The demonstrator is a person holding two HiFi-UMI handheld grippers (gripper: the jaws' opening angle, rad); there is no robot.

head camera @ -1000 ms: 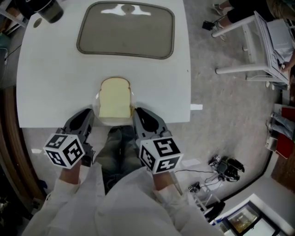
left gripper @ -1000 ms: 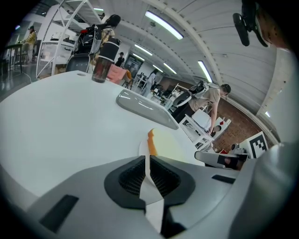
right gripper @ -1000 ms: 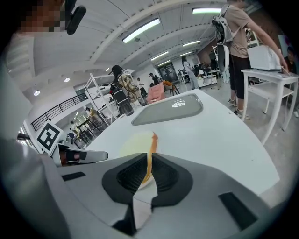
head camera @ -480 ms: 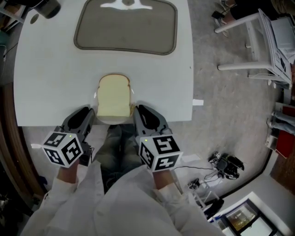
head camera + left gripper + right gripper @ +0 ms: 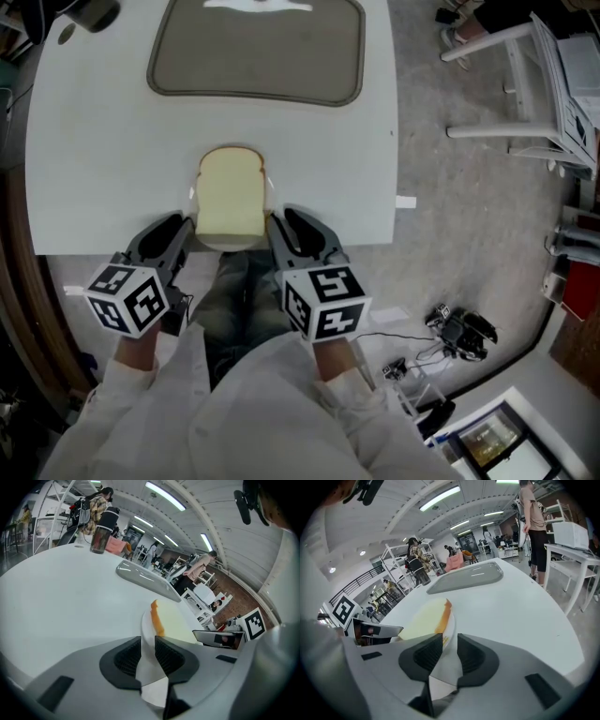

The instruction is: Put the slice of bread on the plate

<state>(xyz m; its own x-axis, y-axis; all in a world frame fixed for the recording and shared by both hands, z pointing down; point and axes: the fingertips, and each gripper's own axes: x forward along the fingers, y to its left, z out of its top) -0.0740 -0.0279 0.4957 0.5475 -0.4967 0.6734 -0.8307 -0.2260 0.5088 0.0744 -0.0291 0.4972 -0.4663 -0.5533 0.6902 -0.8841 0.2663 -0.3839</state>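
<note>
White plate (image 5: pixel 146 634) bearing 1 slice of bread (image 5: pixel 231 195) sits at the counter's (image 5: pixel 94 169) near edge; left tool (image 5: pixel 183 231) and right tool (image 5: pixel 279 225) each pinch its rim.

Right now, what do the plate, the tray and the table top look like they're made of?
Plate: thin, smooth white rim, likely plastic or paper.
Tray: grey with rounded corners, lights reflecting off it, probably moulded plastic.
Table top: smooth white, faint sheen, laminate or plastic; can't tell which.
</note>
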